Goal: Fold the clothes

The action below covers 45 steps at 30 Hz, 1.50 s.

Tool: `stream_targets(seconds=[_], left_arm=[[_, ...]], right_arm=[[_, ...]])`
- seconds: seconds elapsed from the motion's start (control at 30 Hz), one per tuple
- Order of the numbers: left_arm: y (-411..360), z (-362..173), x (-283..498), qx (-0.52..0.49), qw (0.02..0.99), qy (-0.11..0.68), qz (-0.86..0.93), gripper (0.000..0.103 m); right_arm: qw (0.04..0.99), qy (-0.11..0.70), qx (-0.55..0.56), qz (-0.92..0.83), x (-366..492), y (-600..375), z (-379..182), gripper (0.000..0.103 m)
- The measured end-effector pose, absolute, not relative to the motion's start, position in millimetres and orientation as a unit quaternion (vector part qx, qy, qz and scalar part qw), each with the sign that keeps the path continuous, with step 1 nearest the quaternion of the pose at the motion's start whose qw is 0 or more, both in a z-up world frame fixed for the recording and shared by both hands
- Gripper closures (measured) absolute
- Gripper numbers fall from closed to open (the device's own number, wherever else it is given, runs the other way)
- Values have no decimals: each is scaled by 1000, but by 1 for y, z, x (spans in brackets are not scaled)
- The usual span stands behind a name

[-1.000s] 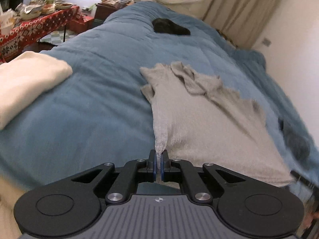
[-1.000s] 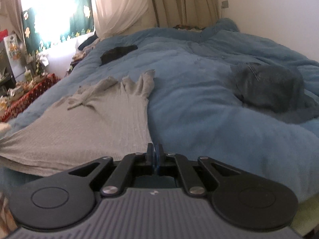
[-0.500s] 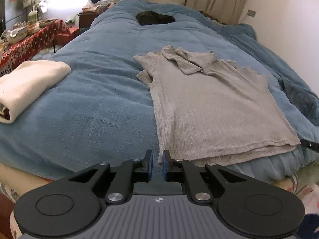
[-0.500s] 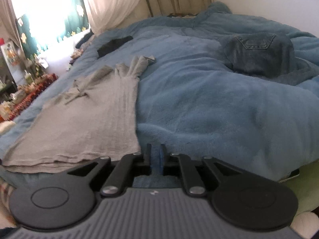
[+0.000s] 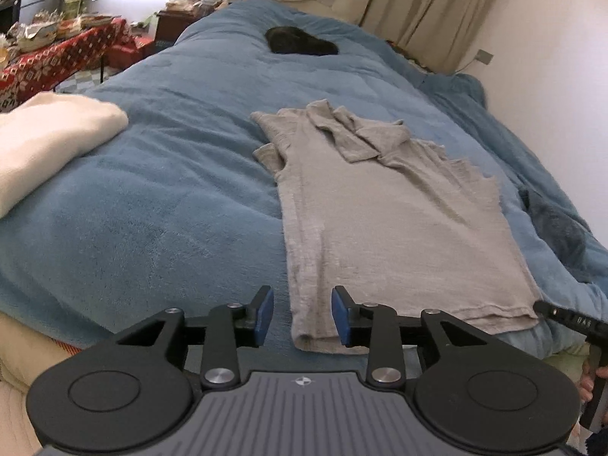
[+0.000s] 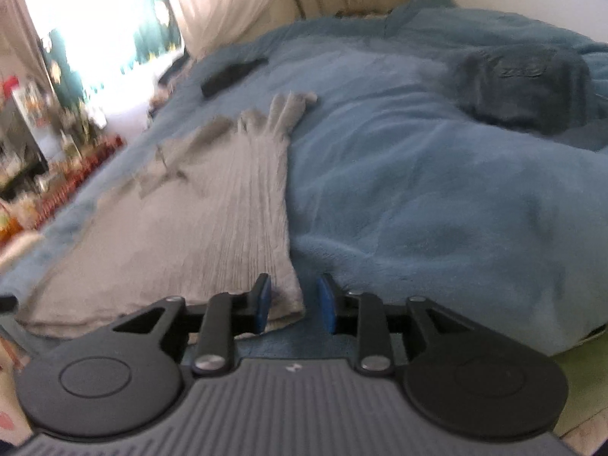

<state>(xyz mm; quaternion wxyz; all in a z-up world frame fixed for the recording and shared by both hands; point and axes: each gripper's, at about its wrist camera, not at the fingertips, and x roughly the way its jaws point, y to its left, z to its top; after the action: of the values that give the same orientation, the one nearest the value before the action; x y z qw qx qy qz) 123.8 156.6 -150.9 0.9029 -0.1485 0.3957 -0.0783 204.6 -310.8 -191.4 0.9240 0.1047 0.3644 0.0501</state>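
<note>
While the grey ribbed knit shirt [image 5: 383,212] lies flat on the fluffy blue blanket [image 5: 159,205] with its collar toward twelve o'clock, the left gripper [image 5: 302,313] hangs over the hem's near-left corner, its jaws opening; that corner sits between the blue pads [image 5: 265,311] without being pinched. At nine o'clock rests a folded cream garment [image 5: 49,144], at twelve a small black item [image 5: 300,41]. In the right wrist view, the right gripper [image 6: 294,304] stands with its jaws apart over the hem's near-right corner [image 6: 283,304], which shows between them unclamped. Folded dark denim jeans [image 6: 520,87] lie at two o'clock.
</note>
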Motion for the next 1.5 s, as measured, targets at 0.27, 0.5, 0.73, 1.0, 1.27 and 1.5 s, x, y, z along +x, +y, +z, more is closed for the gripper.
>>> stream_targets(seconds=[0.27,0.5,0.73,1.0,1.27,1.5], left_arm=[[165,-157,129,-173,896,402,-78,69],[160,-165,138,-179,889,415,-78,99],[118,-146,104,11,914,396,-88,99],[125,-153,99,-5,907,413,-83,97],[100,-156,94,60,910,396,-104,87],[82,-172,96,150,910,381,-59,100]], right_arm=[[933,357,44,17,190,-314,-175,100],[932,359,45,-1,199,-313,-187,100],[936,348,48,9,188,-320,-175,100],[937,345,53,28,184,-314,-175,98],[933,350,76,21,165,-330,-174,94],[931,354,82,21,164,-332,-177,94]])
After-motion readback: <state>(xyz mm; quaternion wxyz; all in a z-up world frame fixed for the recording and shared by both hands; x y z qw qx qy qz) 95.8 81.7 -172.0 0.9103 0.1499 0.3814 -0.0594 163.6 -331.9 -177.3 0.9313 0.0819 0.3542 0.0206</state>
